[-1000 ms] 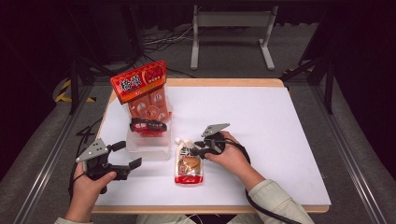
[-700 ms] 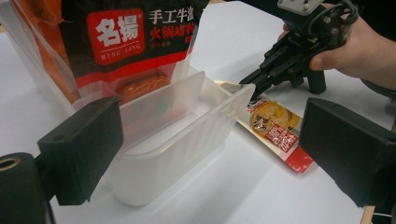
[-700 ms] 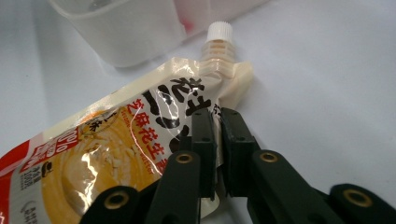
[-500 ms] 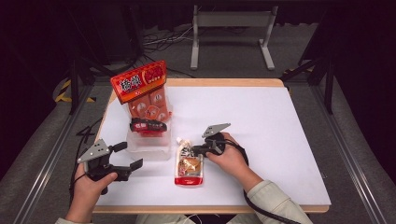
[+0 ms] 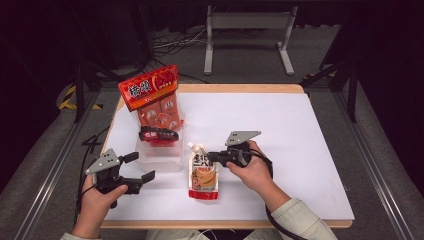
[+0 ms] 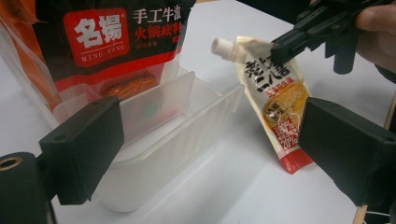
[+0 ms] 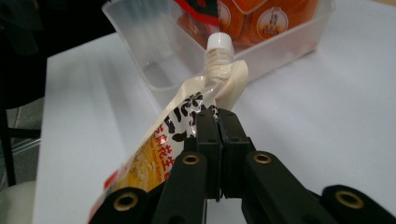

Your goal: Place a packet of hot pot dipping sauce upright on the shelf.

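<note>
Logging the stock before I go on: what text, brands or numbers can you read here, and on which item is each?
"名揚" and "MING YANG": white on a red patch on the black hotpot base packet standing in the clear plastic bin.
"手工牛油" and "火锅底料": same packet, partly cut off.
"20%": near the bottom of the spout pouch held by the right gripper; its black characters are too creased to read.
Orange snack bag: white header characters too blurred.

Cream-orange spout pouch [image 5: 203, 172] – black lettering, red hem, translucent white bin [image 5: 159, 155], black claws
</note>
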Demonstrator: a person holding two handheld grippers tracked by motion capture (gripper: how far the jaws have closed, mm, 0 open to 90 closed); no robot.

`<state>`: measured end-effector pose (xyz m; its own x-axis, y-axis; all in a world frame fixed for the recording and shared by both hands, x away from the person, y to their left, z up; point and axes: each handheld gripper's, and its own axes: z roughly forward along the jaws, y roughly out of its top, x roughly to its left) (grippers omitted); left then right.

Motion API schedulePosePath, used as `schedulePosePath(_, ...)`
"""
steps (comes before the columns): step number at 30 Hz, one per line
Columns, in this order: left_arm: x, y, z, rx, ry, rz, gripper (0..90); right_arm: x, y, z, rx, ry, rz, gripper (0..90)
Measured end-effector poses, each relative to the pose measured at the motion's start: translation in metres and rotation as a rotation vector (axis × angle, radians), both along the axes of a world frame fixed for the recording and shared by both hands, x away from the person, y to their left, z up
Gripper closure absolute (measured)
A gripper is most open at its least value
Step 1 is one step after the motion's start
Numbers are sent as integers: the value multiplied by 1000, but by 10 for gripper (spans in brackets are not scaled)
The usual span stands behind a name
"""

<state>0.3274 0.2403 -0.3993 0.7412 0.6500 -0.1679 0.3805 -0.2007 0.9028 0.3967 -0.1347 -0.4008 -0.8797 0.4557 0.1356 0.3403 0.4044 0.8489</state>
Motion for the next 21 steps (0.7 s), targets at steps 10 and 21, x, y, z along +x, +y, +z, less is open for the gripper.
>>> schedulePosePath(10, -1, -7, 4, -4, -11, -11, 85, -25, -19, 33, 73, -82, 10, 900)
schedulePosePath(21, 2, -37, 15, 17, -43, -89, 78, -36, -42, 53, 96, -145, -21, 900)
